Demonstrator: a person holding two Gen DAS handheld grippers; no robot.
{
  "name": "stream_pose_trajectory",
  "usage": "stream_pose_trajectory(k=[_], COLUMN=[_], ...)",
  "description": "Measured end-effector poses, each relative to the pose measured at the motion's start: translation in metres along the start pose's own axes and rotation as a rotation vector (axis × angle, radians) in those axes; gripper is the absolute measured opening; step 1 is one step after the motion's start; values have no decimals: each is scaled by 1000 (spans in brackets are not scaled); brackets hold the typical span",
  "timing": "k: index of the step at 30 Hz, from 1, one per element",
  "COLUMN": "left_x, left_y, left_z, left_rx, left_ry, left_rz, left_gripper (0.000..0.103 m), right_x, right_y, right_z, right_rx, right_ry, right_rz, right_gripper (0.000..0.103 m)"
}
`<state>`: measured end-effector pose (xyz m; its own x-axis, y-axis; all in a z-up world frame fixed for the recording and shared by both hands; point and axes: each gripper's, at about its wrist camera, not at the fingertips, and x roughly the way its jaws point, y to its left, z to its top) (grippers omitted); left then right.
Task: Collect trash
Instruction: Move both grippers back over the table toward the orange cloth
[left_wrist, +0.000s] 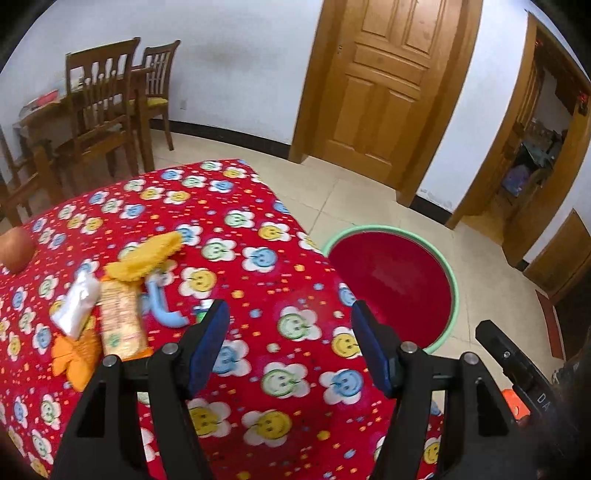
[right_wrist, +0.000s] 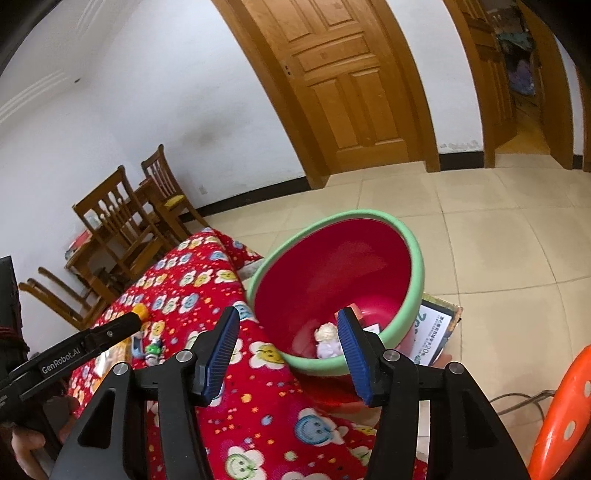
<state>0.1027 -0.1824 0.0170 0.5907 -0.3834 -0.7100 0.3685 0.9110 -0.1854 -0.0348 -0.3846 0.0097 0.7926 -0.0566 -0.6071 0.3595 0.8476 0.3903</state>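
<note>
red and green-rimmed, the basin sits on the floor just beside the table, likely placed low so trash drops in easily; a crumpled scrap and a packet already lie inside. wrappers and a yellow packet wait on the tablecloth. left gripper hangs open and empty over the cloth; right gripper is open too, nothing between its pads.

Table: foreground, left of the basin.
Wrappers: clustered on the table's left part.
Apple: on the table's far left edge.
Basin: on the floor beside the table; scraps lie inside.
Chairs: behind the table.
Door: behind the basin.
</note>
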Motion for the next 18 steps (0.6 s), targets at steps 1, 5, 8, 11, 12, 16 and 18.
stream_pose_trajectory(k=[1, 5, 8, 11, 12, 16, 18], left_x=[-3, -13, -21, -28, -29, -37, -41], left_y=[4, 20, 34, 47, 50, 67, 78], left_z=[-1, -4, -6, -7, -7, -10, -12], left_rx=[-4, -31, -54, -73, -78, -101, -113], left_ry=[-3, -15, -25, -35, -38, -52, -56], left_rz=[7, 33, 53, 76, 81, 115, 140], left_gripper=[68, 68, 68, 68, 68, 68, 68], right_x=[0, -1, 0, 1, 2, 5, 6], right_y=[3, 14, 22, 30, 32, 41, 45], right_z=[-1, -5, -8, -10, -11, -15, -17], right_rx=[-3, -18, -33, -45, -47, -61, -69], right_ry=[3, 12, 18, 27, 30, 41, 45], right_rz=[5, 21, 30, 39, 43, 56, 63], right_gripper=[57, 57, 57, 57, 57, 57, 58])
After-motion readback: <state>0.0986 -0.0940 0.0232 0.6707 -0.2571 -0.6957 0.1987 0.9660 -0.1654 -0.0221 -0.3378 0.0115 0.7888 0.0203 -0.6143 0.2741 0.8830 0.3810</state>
